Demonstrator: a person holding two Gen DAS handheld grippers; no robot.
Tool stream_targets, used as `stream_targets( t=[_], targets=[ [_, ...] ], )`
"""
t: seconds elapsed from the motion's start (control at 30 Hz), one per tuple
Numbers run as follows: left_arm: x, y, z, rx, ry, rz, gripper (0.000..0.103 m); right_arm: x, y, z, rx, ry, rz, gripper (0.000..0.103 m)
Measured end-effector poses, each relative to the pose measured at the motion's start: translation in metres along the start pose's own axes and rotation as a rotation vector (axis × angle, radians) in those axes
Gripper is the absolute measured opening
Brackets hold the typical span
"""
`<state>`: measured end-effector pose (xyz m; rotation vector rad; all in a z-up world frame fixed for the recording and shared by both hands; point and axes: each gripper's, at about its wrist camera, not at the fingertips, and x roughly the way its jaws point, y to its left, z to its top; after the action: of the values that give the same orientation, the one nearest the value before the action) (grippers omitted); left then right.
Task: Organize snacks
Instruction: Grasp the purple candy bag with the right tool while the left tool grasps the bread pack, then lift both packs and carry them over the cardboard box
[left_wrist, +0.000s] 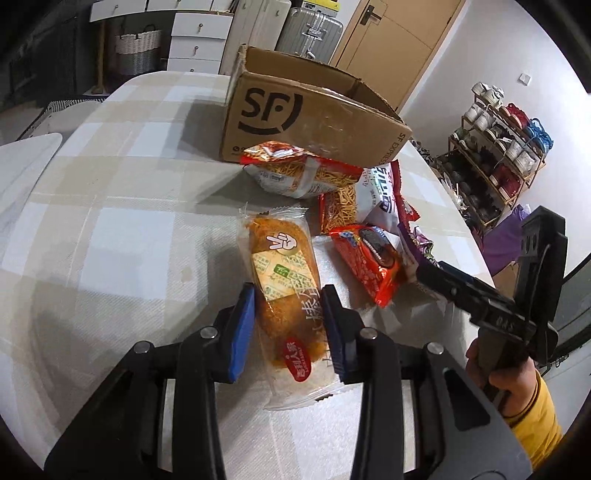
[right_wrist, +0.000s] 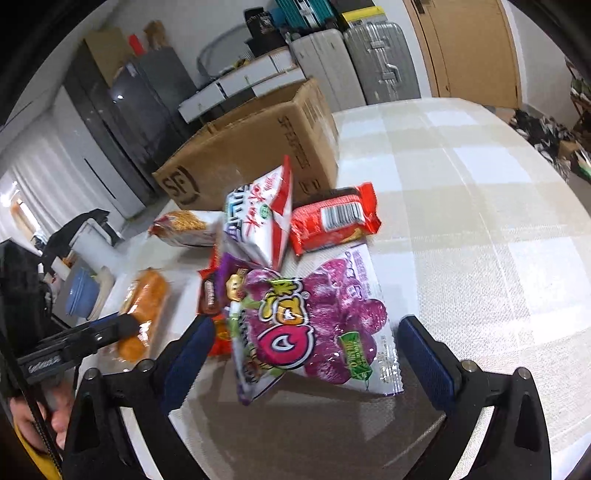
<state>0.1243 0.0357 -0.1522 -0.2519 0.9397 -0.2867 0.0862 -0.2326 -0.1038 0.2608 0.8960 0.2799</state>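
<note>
Progress: early. All visible snacks lie on the worktop beside the cardboard box; box interior not visible.

Left claw spread, straddling the floss bread packet, not yet pinching; packet's long axis runs toward the box.

Right claw spread around the purple gummy bag.
</note>
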Motion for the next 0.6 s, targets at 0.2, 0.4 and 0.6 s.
stream_targets(
  t=[0.2, 0.4, 0.6],
  targets=[
    [-0.006, 0.007, -0.006, -0.021, -0.001, 0.003, 0.032, 0.003, 0.001, -0.001, -0.013, 0.011, -0.001, 0.083],
    [-0.020, 0.004, -0.011, -0.018, -0.016, -0.001, 0.032, 0.001, 0.004, -0.003, -0.025, 0.013, 0.002, 0.070],
    [-0.036, 0.002, -0.016, -0.011, -0.034, -0.001, 0.032, -0.010, 0.006, -0.011, -0.028, -0.008, 0.000, 0.065]
  ],
)
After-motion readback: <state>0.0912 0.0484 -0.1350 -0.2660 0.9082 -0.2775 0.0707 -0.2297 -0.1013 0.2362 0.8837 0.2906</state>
